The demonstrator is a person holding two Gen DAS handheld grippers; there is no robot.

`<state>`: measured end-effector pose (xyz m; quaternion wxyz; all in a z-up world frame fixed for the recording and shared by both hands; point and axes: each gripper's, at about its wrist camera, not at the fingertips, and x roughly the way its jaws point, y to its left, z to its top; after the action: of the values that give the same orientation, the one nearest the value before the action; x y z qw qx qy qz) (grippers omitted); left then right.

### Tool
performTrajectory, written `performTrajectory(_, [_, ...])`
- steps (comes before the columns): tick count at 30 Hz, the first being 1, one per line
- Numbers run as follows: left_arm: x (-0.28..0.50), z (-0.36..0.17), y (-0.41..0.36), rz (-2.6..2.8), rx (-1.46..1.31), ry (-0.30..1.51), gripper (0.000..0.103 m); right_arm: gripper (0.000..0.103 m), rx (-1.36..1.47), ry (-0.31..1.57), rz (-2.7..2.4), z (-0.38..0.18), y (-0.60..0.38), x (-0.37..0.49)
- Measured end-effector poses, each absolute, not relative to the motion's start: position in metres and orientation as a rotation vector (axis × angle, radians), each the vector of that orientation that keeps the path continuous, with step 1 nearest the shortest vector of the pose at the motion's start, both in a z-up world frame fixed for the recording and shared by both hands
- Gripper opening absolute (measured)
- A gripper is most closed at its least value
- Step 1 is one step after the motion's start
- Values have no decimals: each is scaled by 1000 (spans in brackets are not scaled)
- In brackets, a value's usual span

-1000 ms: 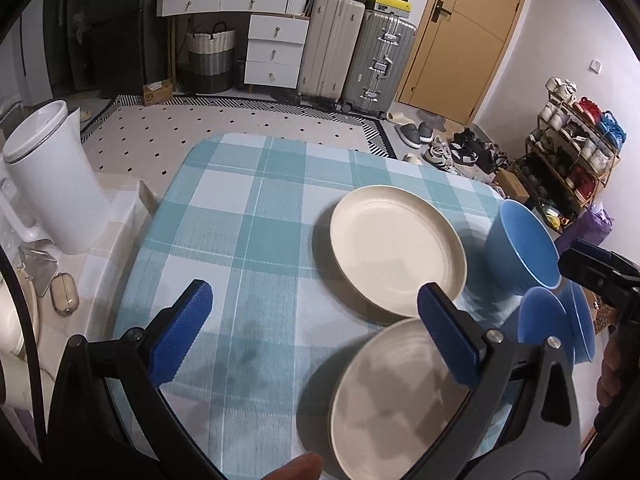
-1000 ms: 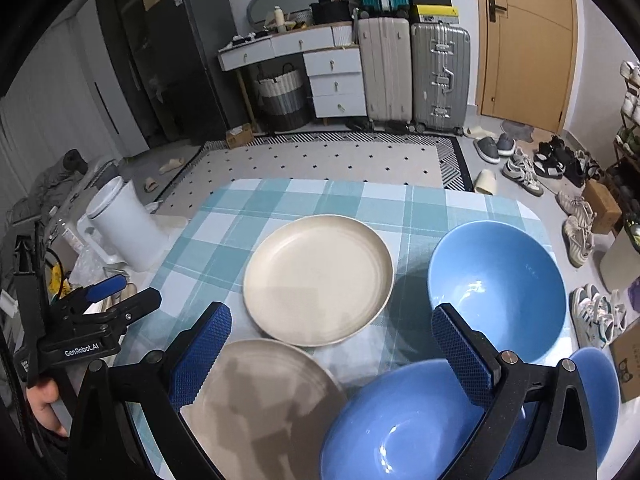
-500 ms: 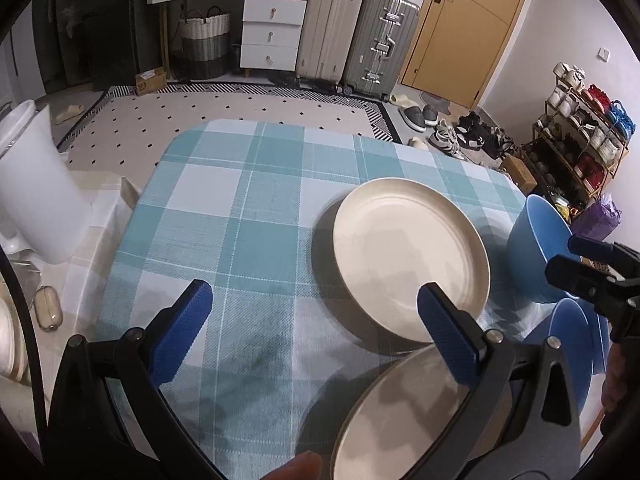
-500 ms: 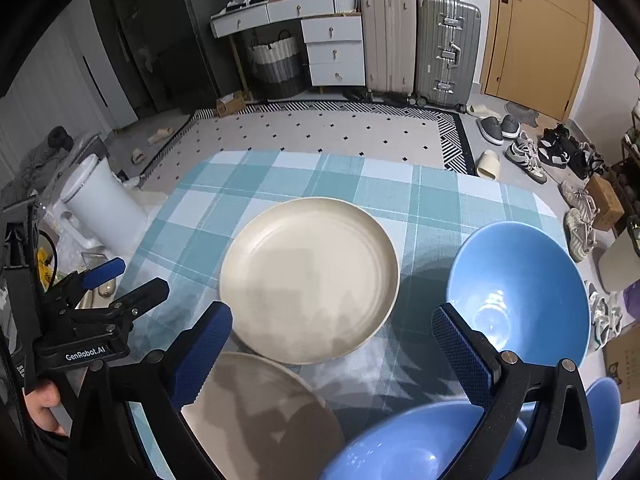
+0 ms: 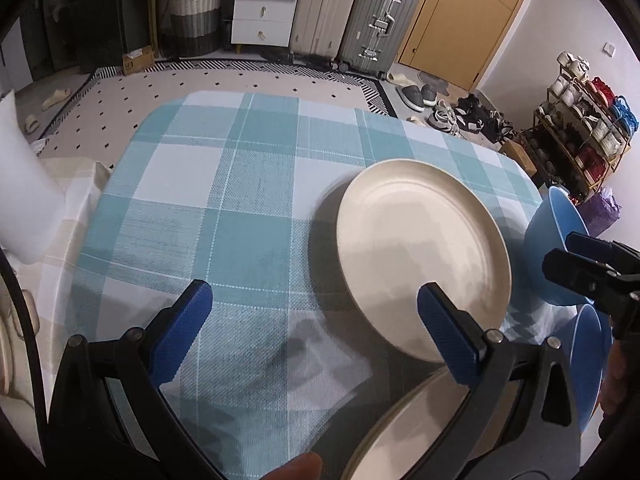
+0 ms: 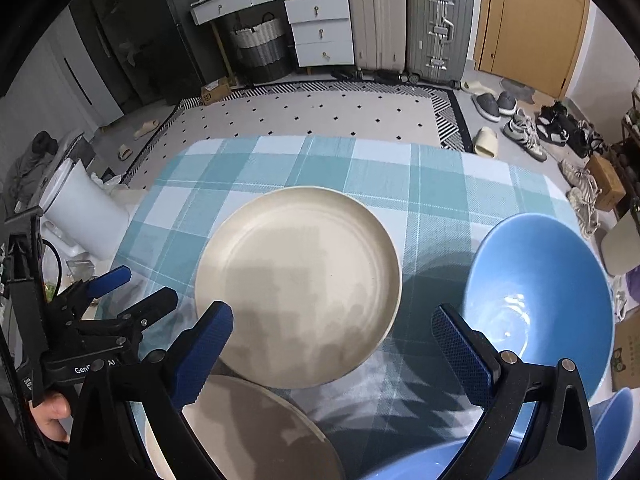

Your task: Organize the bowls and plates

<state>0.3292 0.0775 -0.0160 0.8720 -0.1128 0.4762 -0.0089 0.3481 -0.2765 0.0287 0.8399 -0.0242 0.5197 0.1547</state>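
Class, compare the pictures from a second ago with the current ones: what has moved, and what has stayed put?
Both grippers, left gripper and right gripper, moved forward over the table toward the far cream plate, which now looms larger. Both stayed open and empty. The plates, the blue bowls and the checked tablecloth lie as before.

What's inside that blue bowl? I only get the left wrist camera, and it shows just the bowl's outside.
Observer: Nothing. The right wrist view looks straight into the blue bowl, and it's empty.
Operator: Is the right gripper holding something?
Observer: No. The right gripper has its fingers spread with nothing between them, above the cream plate.
Operator: What's the white blur on my left?
Observer: A white jug standing beside the table.
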Motion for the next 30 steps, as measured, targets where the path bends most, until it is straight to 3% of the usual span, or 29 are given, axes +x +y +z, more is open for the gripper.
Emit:
performTrajectory(6, [342,-34,81,-9,-258,1028,102,97,-43,1168,320,7,-271,363])
performTrajectory(8, [344,-37,81,-1,-261,1037,102,90,-59,1196,308,-3,-269,368])
performTrajectory(16, [353,-53,74,-22,-251,1075,78,78,-215,1217,248,-26,-254,378])
performTrajectory(21, [356,-60,68,-35,-229,1091,64,76,-291,1207,236,-34,-247,377])
performTrajectory(30, [361,-64,59,-5,-171,1084,53,75,-319,1208,236,-34,-247,375])
